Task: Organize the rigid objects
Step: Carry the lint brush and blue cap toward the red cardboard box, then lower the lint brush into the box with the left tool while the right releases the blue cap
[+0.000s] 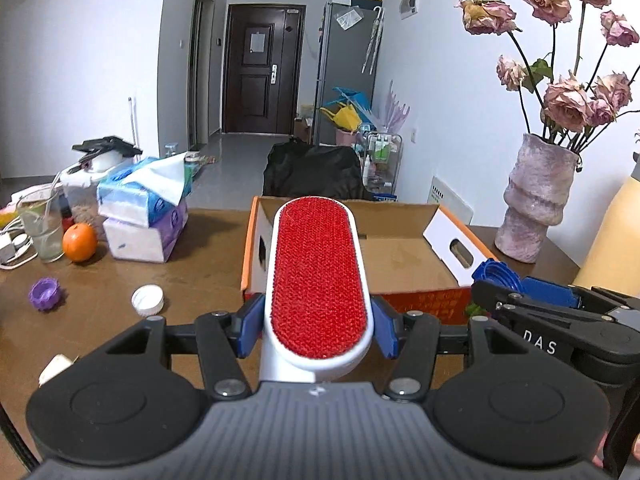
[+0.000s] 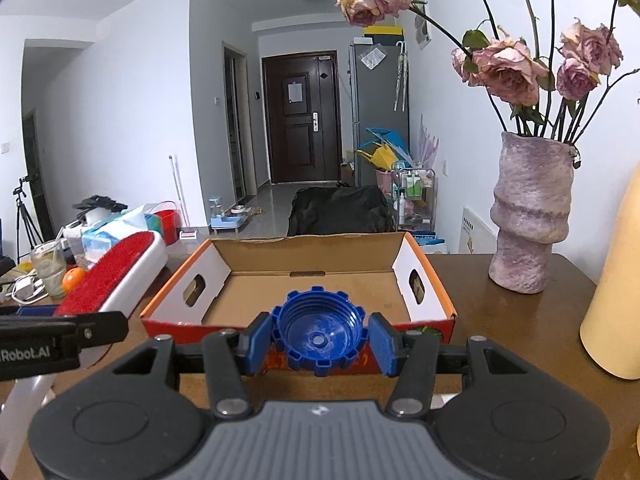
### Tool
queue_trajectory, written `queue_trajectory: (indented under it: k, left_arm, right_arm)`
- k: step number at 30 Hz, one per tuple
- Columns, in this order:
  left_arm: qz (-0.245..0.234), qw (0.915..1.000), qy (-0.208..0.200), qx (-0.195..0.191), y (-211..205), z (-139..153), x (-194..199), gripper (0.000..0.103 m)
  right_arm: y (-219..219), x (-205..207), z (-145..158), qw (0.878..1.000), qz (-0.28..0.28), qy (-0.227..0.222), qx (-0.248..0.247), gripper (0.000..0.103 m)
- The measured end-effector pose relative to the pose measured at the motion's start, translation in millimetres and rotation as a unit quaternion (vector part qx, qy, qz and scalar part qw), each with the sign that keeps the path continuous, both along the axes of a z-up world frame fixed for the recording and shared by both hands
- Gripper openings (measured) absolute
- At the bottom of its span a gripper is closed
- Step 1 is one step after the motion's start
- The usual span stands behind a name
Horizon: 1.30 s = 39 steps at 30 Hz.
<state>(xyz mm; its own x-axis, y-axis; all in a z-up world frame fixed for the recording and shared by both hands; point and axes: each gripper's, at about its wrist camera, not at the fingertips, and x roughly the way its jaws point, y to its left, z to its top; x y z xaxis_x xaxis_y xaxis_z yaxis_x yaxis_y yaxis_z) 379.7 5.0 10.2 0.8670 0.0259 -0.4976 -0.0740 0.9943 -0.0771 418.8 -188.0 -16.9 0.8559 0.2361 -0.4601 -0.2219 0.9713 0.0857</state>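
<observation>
My left gripper (image 1: 316,330) is shut on a white lint brush with a red pad (image 1: 318,276), held above the table just in front of the open cardboard box (image 1: 404,256). My right gripper (image 2: 318,338) is shut on a blue ridged cap (image 2: 319,330), held open side up at the box's (image 2: 304,292) near wall. The brush also shows at the left of the right wrist view (image 2: 112,276). The blue cap and the right gripper show at the right of the left wrist view (image 1: 496,274). The box looks empty inside.
A purple cap (image 1: 45,294) and a white cap (image 1: 147,300) lie on the brown table (image 1: 192,264) left of the box. An orange (image 1: 79,242), a glass (image 1: 42,226) and tissue packs (image 1: 144,216) stand at the far left. A vase of roses (image 2: 530,216) and a yellow bottle (image 2: 616,300) stand right.
</observation>
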Motion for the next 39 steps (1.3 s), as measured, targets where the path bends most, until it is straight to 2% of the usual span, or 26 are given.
queue_trajectory:
  k: [16,30,39]
  left_arm:
    - [0.007,0.9999,0.001,0.013,1.2,-5.7,85.1,0.058]
    - [0.007,0.9991,0.02,0.037,3.6,-25.9,158.3,0.058]
    - [-0.021,0.9985,0.015,0.048,2.4,-40.1,189.7,0.058]
  right_arm:
    - [5.1,82.7,0.0,0.999,-0.018,0.026,0.006,0.052]
    - [17.7,138.3,-5.9,0.998,-0.013,0.047,-0.032,0.052]
    - [24.1,164.6,-23.9,0.996,-0.022,0.071,-0.055,0.052]
